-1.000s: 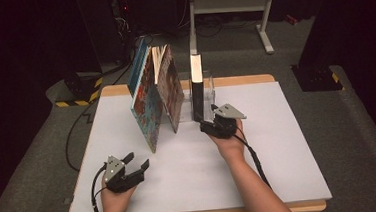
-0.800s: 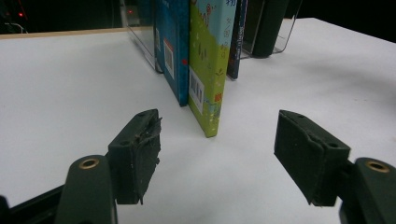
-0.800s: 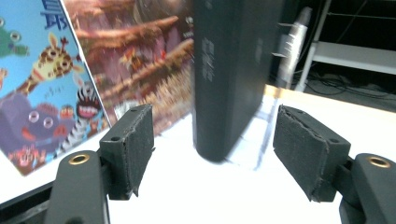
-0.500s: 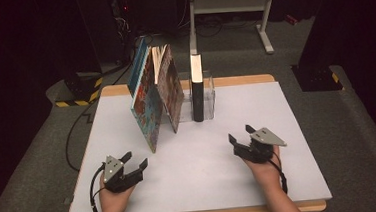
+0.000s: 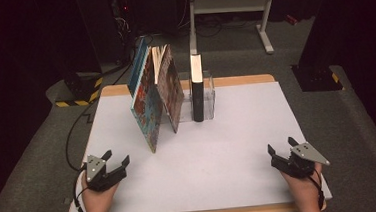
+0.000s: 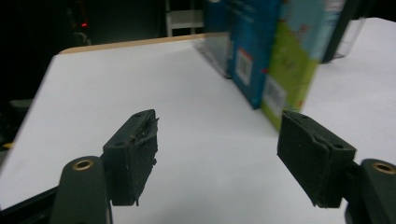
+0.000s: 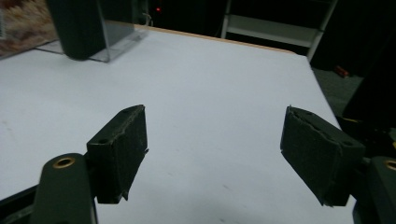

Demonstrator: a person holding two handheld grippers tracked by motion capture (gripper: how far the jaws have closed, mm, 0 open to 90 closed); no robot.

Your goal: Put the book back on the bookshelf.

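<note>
A black book [image 5: 197, 91] stands upright in a clear holder [image 5: 209, 95], frame centre; left gripper [image 5: 114, 165] and right gripper [image 5: 281, 151] jaws spread, empty, the right's just opening.

left claw [image 5: 116, 162]: open, empty | right claw [image 5: 281, 150]: just opening, empty

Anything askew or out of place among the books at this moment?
Yes. The picture books lean steeply left against one another beside the clear holder, their lower edges splayed out onto the table. Only the black book stands upright. Nothing looks spilled or damaged.
</note>
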